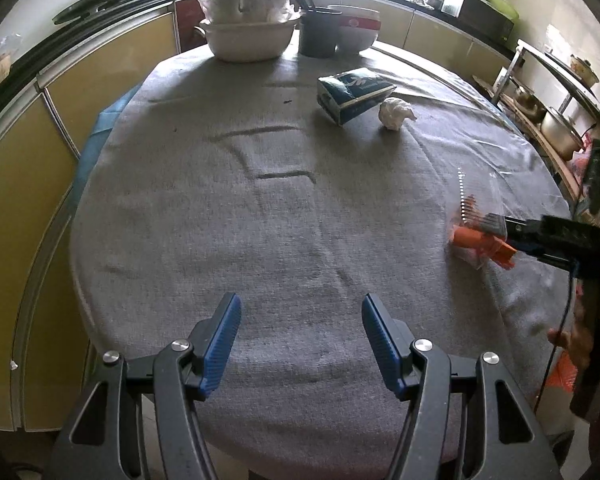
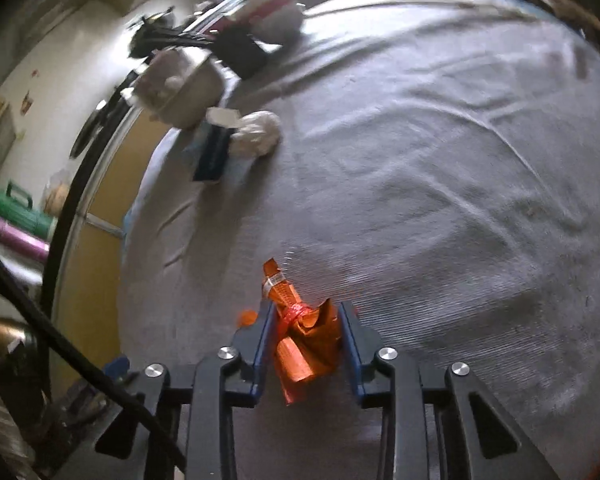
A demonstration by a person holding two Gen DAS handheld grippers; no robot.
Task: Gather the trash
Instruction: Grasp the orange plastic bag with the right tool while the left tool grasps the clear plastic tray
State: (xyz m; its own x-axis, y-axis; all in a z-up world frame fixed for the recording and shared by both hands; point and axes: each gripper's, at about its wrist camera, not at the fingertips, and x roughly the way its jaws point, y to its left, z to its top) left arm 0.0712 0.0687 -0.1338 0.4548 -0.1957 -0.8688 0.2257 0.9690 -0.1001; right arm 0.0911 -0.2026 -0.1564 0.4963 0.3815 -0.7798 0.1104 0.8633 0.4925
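My right gripper point(image 2: 306, 312) is shut on an orange wrapper point(image 2: 298, 336), crumpled between its blue pads; in the left wrist view the same gripper point(image 1: 500, 228) holds the orange wrapper point(image 1: 480, 242) just above the grey cloth at the table's right side. A crumpled white paper ball point(image 1: 396, 113) lies at the far right of the table beside a blue and white packet point(image 1: 352, 94); both also show in the right wrist view, the ball point(image 2: 258, 136) next to the packet point(image 2: 212, 152). My left gripper point(image 1: 300, 320) is open and empty above the table's near edge.
A round table under a grey cloth point(image 1: 220, 220) fills the view. At its far edge stand white stacked basins point(image 1: 248, 28), a dark bucket point(image 1: 318, 36) and a white bowl point(image 1: 356, 30). Yellow cabinets point(image 1: 20, 200) run along the left. Shelves with pots point(image 1: 556, 120) stand at the right.
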